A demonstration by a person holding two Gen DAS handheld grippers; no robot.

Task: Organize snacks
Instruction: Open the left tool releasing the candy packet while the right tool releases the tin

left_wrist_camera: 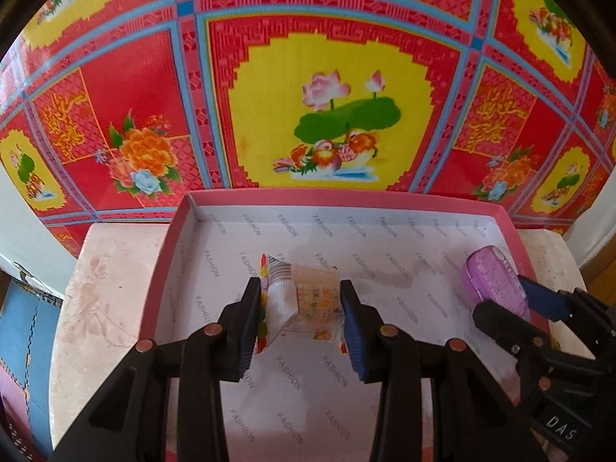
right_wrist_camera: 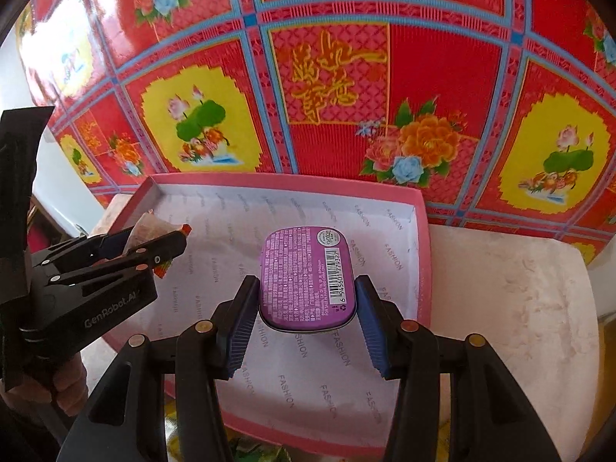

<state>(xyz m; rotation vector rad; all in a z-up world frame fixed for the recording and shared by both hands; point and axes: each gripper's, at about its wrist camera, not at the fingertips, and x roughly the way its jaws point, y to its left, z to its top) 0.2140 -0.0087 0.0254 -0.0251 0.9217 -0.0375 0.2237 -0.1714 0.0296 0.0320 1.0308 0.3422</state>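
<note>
In my left view I see a small snack packet (left_wrist_camera: 304, 300), see-through with bits of red, yellow and orange print and a little barcode at its top. It sits between the two fingers of my left gripper (left_wrist_camera: 302, 321), and both pads press on its sides, so the tongs are clamped on it, only partly apart. The packet hangs over the pink box (left_wrist_camera: 346, 194), which is open on top and has white paper inside with the word FASHION all over it. I cannot tell if the packet touches the paper. The box rests on a pale table (left_wrist_camera: 100, 308), and behind it is a bright red cloth (left_wrist_camera: 146, 77) with yellow patches, flowers and ducks. At the right side of this view I see my right gripper (left_wrist_camera: 512, 296) holding a purple tin (left_wrist_camera: 489, 281). In my right view the purple tin (right_wrist_camera: 306, 277) is flat with round corners, lots of tiny white writing, a round sticker and a white barcode. The blue pads of my right gripper (right_wrist_camera: 308, 317) squeeze its two long sides, so these tongs are clamped on the tin, about half apart. The tin is over the pink box (right_wrist_camera: 421, 208), near its right wall. On the left my left gripper (right_wrist_camera: 148, 240) grips the snack packet (right_wrist_camera: 150, 227) over the box too.
</note>
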